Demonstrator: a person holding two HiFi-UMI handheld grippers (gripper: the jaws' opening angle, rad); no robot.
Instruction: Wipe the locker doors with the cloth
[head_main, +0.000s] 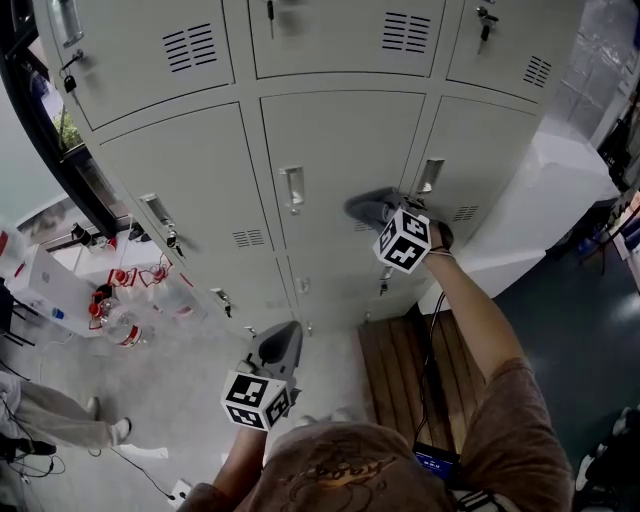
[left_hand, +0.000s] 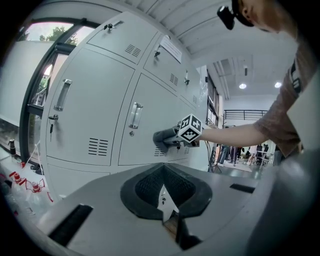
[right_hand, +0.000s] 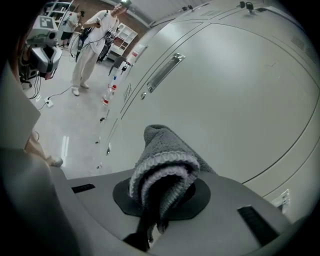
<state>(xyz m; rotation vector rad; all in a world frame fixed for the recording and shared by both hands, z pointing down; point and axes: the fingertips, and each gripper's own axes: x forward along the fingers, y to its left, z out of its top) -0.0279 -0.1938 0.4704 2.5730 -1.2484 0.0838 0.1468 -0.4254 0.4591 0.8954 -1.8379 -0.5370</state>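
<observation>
Jaws of the right gripper (right_hand: 152, 212) are clamped on the folded grey cloth (right_hand: 165, 160), which presses against a middle-row locker door (head_main: 340, 140) near its right edge. The left gripper (left_hand: 168, 220) has its jaws together and empty, and it is held low, clear of the lockers. Every door in view is shut. Bottles (head_main: 120, 325) stand on the floor to the left.

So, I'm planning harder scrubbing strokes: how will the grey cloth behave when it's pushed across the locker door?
Probably floppy: the cloth bulges in a soft fold out of the right gripper, so it should squash against the locker door. Its looped terry texture likely drags rather than slips on the smooth panel.
</observation>
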